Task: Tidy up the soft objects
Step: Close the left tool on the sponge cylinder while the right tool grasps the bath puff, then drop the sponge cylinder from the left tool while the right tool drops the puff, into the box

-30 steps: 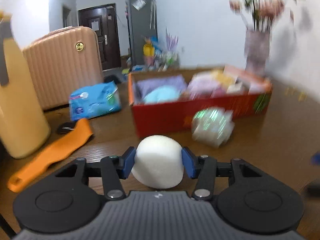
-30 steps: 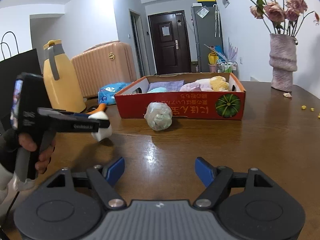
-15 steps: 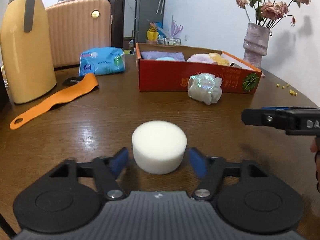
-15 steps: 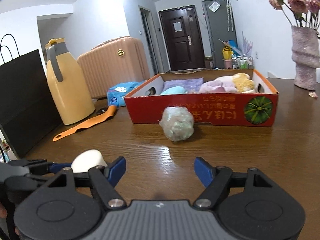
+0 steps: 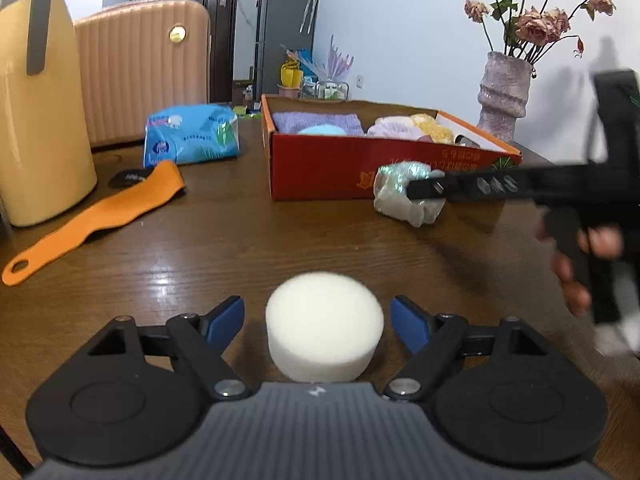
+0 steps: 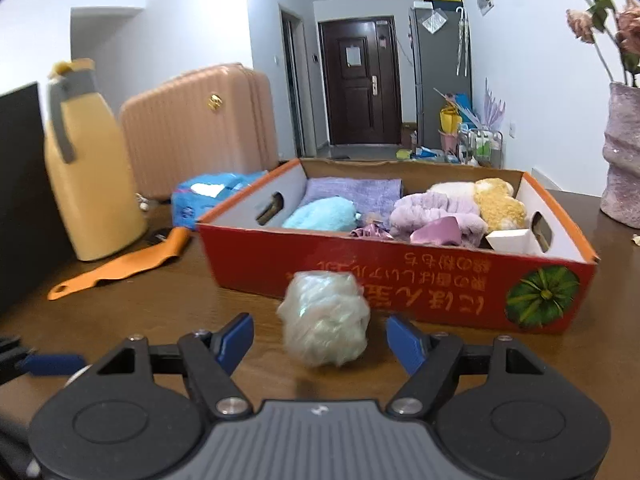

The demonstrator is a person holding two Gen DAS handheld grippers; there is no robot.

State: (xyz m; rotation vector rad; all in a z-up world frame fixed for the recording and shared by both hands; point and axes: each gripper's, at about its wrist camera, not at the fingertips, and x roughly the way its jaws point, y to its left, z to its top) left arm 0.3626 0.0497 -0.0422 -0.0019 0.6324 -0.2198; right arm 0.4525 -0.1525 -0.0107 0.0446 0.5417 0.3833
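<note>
Inside red box [image 6: 304, 264]: plush items [image 6: 436, 216].

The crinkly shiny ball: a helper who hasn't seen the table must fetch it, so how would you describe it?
Find the red cardboard box on the wooden table. On the tabletop against its printed side wall sits the crinkly shiny ball, pale and iridescent. Unlike the smooth white foam puck, it is wrinkled and glossy.

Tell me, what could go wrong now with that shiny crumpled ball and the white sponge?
The right gripper stands open around the iridescent crumpled ball, which sits close against the red cardboard box; a push forward might shove it into the wall rather than catch it. The left gripper has just opened off the white foam sponge; pulling back carelessly could tip it over.
</note>
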